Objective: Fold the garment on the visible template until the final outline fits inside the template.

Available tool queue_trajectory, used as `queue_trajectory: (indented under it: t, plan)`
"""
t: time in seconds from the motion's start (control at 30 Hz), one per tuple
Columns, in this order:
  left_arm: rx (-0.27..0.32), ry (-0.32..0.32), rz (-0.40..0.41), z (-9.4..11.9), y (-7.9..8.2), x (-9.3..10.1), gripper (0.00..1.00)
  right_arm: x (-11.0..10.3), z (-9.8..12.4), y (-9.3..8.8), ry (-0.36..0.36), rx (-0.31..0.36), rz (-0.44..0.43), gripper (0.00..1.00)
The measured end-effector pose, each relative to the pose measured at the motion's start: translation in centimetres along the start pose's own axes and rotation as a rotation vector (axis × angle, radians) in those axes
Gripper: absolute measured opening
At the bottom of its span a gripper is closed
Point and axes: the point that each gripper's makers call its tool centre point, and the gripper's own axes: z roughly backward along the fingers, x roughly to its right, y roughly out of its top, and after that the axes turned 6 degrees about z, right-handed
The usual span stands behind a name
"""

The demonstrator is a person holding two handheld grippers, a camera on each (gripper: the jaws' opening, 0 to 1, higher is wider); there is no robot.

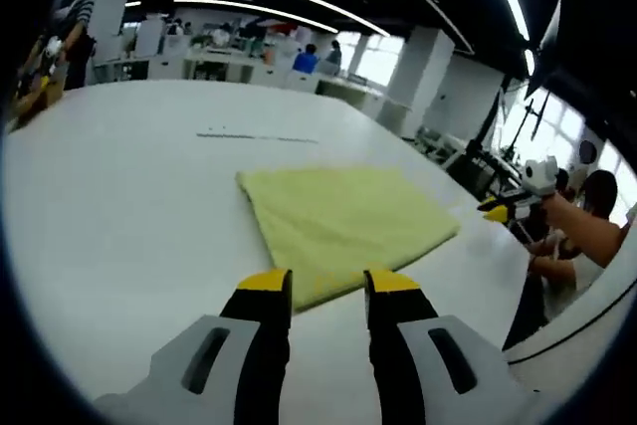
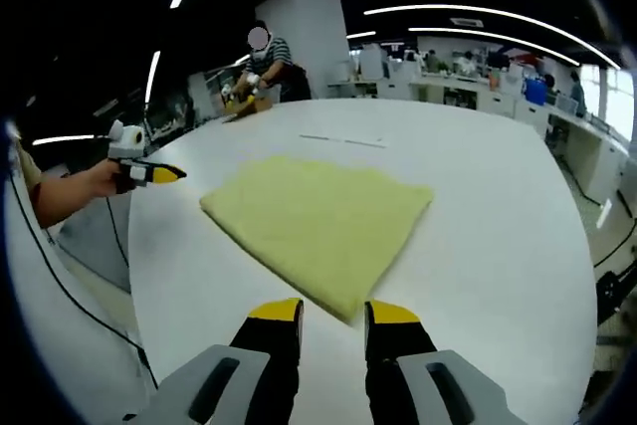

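Left gripper view: your left claw (image 1: 327,286) hangs just short of the near edge of the yellow garment (image 1: 343,218), jaws apart, nothing between them. In the right gripper view your right claw (image 2: 333,314) sits the same way, jaws apart and empty, pointed at the near corner of the garment (image 2: 320,222). Garment lies flat on the white surface (image 1: 129,196), roughly mid-surface, already a compact four-sided shape w/ clean edges, looks doubled over. No template outline legible under it; a faint dark line (image 2: 341,139) on the surface beyond it is all I can make out. Judgement: you're btwn folds or near the end. Next move needs a check of outline vs template; if still too big, pinch a near corner or edge w/ each claw and lift evenly so layers don't slip.
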Motion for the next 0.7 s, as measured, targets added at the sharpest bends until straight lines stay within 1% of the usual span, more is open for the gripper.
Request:
queue_trajectory:
  t: [0.1, 0.17, 0.27, 0.43, 0.53, 0.6, 0.7]
  plan:
    - [0.007, -0.019, -0.012, 0.8, 0.4, 1.1, 0.34, -0.3, 0.5, 0.3, 0.002, 0.005, -0.011, 0.25]
    - [0.016, -0.028, -0.008, 1.4, 0.7, 1.5, 0.36, -0.6, 0.8, 0.5, 0.011, 0.005, -0.021, 0.29]
    - [0.01, -0.028, -0.022, 2.1, 0.8, 1.8, 0.38, -1.1, 1.3, 0.8, 0.014, 0.007, -0.013, 0.34]
    - [0.02, -0.05, -0.02, 3.3, 1.2, 2.3, 0.42, -1.4, 2.6, 1.0, -0.006, 0.019, -0.023, 0.37]
    - [0.018, -0.06, -0.017, 4.2, 1.1, 2.6, 0.44, -1.8, 3.1, 1.1, -0.013, 0.027, -0.026, 0.42]
    - [0.015, -0.068, 0.009, 4.7, 0.9, 2.9, 0.45, -2.1, 3.3, 1.0, -0.009, 0.032, -0.031, 0.43]
    - [0.0, -0.077, -0.002, 5.1, 0.6, 3.3, 0.46, -2.8, 3.5, 0.4, 0.002, 0.012, -0.028, 0.44]
